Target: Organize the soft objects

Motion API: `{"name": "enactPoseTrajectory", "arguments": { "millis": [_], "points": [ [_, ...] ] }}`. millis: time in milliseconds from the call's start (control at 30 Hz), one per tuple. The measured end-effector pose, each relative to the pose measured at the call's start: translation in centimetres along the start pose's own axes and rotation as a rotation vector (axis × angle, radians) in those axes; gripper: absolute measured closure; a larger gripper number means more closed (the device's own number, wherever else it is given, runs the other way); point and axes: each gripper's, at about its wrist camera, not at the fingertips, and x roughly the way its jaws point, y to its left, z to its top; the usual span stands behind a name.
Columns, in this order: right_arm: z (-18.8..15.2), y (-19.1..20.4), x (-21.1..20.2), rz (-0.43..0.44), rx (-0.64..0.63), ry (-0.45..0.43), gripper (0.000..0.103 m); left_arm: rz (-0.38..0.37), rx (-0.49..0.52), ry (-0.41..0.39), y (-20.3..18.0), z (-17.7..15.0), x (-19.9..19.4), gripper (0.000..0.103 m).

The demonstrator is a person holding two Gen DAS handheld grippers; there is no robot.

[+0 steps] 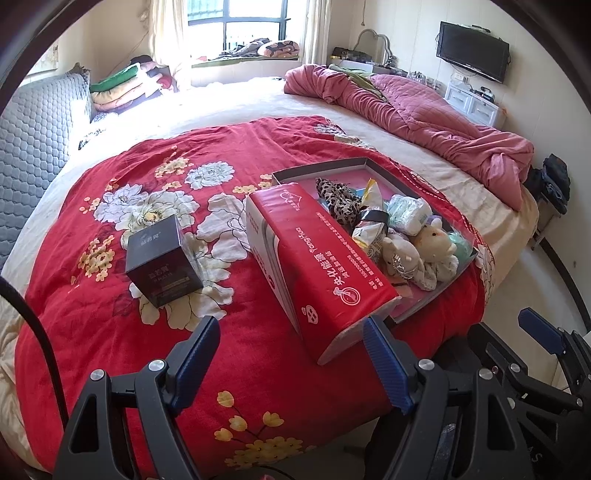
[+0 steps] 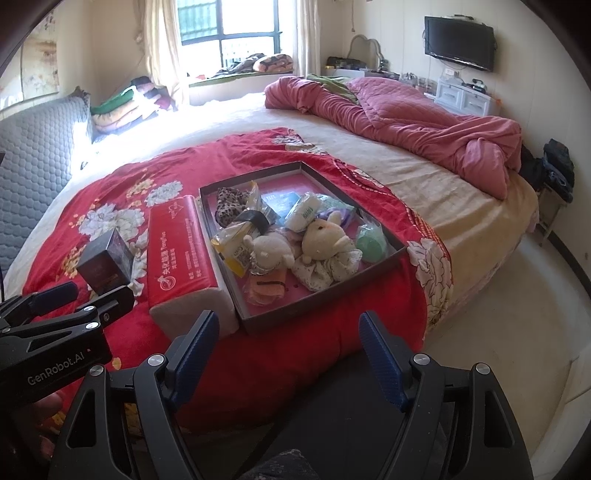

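While both grippers hang over the near edge of the bed, the shallow dark tray (image 2: 380, 225) of soft things sits ahead of them on the red floral blanket (image 1: 110, 295), just beyond the right gripper (image 2: 288, 343) and to the right of the left gripper (image 1: 291, 350). Tray holds two cream plush toys (image 2: 328, 236), a leopard-print piece (image 2: 227, 206), a white pack (image 2: 304, 212), a green round item (image 2: 371, 243) and crinkled wrappers. Red tissue pack (image 1: 321, 258) lies against the tray's left wall, its near end close to the left gripper's right finger; contact there can't be told. Small dark box (image 1: 160, 262) stands apart, further left on the blanket. Both grippers released, jaws wide, nothing between them, both angled down at the bed. Pink quilt (image 2: 424, 125) is bunched along the far right edge of the bed. Window (image 2: 229, 33) at the back, TV (image 2: 460, 42) on the right wall.
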Motion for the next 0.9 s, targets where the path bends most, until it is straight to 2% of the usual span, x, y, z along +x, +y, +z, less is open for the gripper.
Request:
{"name": "enactPoseTrajectory", "arguments": {
  "millis": [900],
  "points": [
    [-0.11, -0.07, 0.26, -0.003, -0.001, 0.016, 0.024, 0.019, 0.009, 0.01, -0.05, -0.02, -0.06, 0.024]
  ]
}}
